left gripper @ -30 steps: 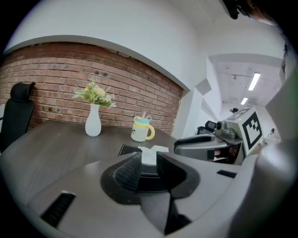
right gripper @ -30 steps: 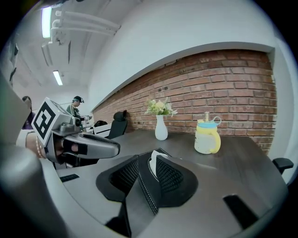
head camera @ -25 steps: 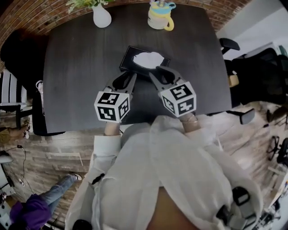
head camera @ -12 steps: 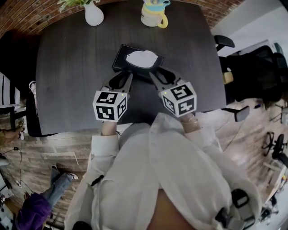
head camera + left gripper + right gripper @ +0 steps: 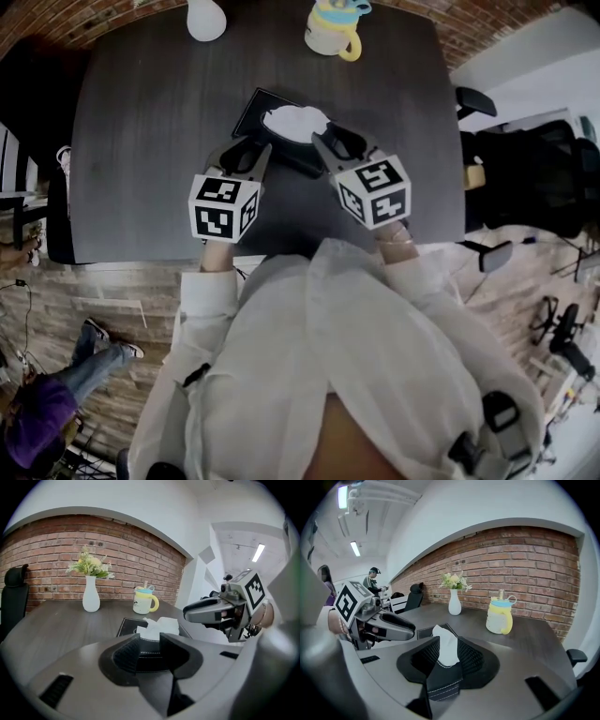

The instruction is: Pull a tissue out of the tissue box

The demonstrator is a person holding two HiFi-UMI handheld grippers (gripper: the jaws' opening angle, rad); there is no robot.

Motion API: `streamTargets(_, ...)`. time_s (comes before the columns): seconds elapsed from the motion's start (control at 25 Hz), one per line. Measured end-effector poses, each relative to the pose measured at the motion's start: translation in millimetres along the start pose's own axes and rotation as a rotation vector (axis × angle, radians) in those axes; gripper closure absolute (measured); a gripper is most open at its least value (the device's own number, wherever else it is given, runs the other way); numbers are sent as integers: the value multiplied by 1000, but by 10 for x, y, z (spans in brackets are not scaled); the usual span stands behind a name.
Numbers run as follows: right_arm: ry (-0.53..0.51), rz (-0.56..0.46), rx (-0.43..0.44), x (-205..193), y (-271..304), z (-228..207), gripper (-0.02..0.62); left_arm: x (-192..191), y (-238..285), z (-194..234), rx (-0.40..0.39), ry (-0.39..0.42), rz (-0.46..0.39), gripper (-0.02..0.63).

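Note:
A black tissue box lies on the dark table, and a white tissue sticks up out of its top. My left gripper hovers at the box's near left edge. Its jaws are opening, and in the left gripper view the box's stitched edge shows in the gap without the pads pressing on it. My right gripper is at the near right of the tissue. In its own view the jaws stand apart, and the tissue rises in the gap, untouched.
A white vase with flowers and a yellow mug stand at the table's far edge. Black office chairs are to the right of the table. A person sits at the lower left.
Both grippers have moved forward across the table, and their tips are now at the tissue box. The left gripper's jaws look a little wider.

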State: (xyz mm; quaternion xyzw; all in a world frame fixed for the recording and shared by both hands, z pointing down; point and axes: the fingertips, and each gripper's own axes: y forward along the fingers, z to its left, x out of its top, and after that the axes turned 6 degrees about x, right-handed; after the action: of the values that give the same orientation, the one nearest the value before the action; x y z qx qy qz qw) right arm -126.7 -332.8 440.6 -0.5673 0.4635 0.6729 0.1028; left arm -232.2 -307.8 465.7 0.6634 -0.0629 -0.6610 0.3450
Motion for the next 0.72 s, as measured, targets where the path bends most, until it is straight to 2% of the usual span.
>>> streamTargets(0.32,-43,51,21,8,235,-182,451,-33,138,170,71,30,35,457)
streamTargets(0.52,-37,94,52,-38,392,-291,414,-84,253,178,73,49,76,453)
streamTargets(0.72,-56,120,88,-29,557,-349,407,-137,362,214,86,76,112,453)
